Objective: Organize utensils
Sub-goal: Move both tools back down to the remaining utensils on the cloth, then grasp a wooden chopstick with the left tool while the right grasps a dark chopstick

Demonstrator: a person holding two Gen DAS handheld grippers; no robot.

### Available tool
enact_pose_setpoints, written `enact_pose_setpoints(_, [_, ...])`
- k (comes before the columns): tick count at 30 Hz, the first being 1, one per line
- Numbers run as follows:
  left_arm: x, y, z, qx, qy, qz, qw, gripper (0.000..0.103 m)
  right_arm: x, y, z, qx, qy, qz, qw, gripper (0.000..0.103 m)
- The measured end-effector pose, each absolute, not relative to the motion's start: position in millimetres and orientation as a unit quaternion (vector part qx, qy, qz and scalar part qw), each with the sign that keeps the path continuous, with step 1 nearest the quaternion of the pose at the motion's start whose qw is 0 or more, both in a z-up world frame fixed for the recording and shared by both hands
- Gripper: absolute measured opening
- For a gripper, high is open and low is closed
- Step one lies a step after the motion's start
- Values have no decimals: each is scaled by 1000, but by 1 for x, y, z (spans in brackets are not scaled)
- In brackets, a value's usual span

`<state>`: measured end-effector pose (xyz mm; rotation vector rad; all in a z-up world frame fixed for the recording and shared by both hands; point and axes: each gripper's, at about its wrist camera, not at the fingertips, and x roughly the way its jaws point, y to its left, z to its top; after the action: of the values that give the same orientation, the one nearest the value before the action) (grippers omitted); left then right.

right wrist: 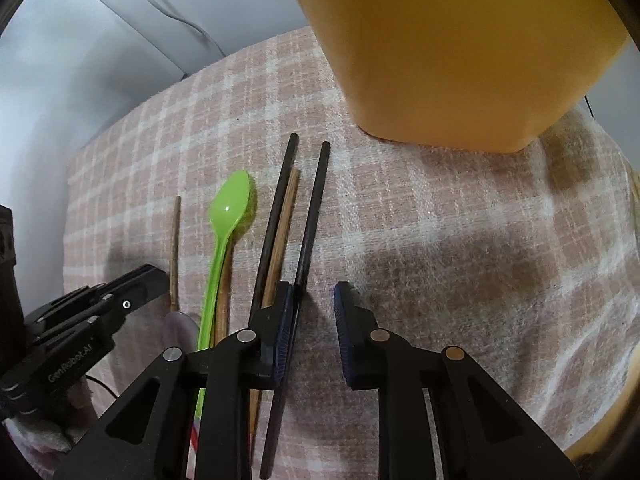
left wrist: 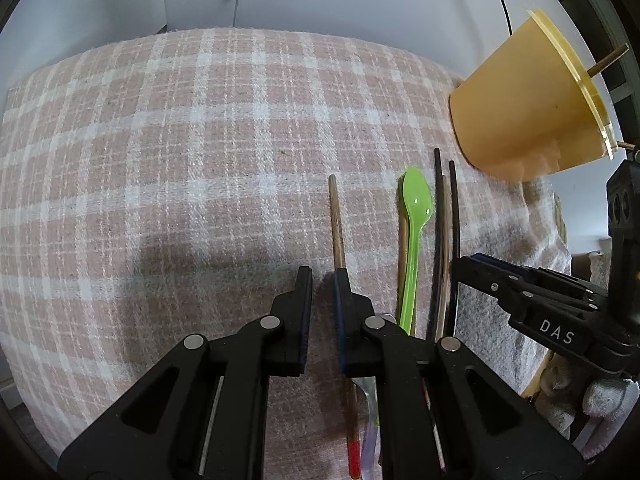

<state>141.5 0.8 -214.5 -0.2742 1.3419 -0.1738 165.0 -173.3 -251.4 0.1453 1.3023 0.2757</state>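
Utensils lie side by side on a pink plaid cloth (left wrist: 180, 140): a thin wooden chopstick (left wrist: 336, 216) (right wrist: 175, 240), a green plastic spoon (left wrist: 416, 208) (right wrist: 230, 208), two black chopsticks (left wrist: 438, 200) (right wrist: 316, 200) and a brown chopstick (right wrist: 286, 216) between them. My left gripper (left wrist: 322, 276) points down at the cloth with its jaws almost together and nothing in the gap; the thin chopstick runs under its right finger. My right gripper (right wrist: 316, 292) stands open, and the right-hand black chopstick lies against its left pad. A yellow cup (left wrist: 520, 112) (right wrist: 460, 48) stands behind, with sticks (left wrist: 608, 58) in it.
A clear plastic utensil (left wrist: 370, 400) and a red-tipped stick (left wrist: 354, 456) lie under my left gripper. A gloved hand (left wrist: 600, 400) holds the right gripper. A white wall with a cable (right wrist: 180, 16) is behind. The cloth's edge drops off at the far right (right wrist: 624, 240).
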Motion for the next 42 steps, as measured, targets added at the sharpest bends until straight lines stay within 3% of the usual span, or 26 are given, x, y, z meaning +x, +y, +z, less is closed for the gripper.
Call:
enact_pose_setpoints(15, [168,-15,-208,-108,630,-88,764,8,168,-173,-253,80,613,128,776,18])
enact_pose_setpoints(21, [177,-46,-210,-39,630,-90,770,8,169,-167,-253,66,613,123,777,18])
enact_pose_setpoints(24, [182,-43,-211,-70,626,-92,771,5,168,-160,-252,51,612,120,780,17])
enact_pose_setpoints(26, [186,-34,-212,-112,625,-92,767,3,166,-157,-252,54,611,129,779,6])
enact_pose_setpoints(42, [150,26,-177,-164,572,-89,799,3,153,-180,-225,119,585,171,784,5])
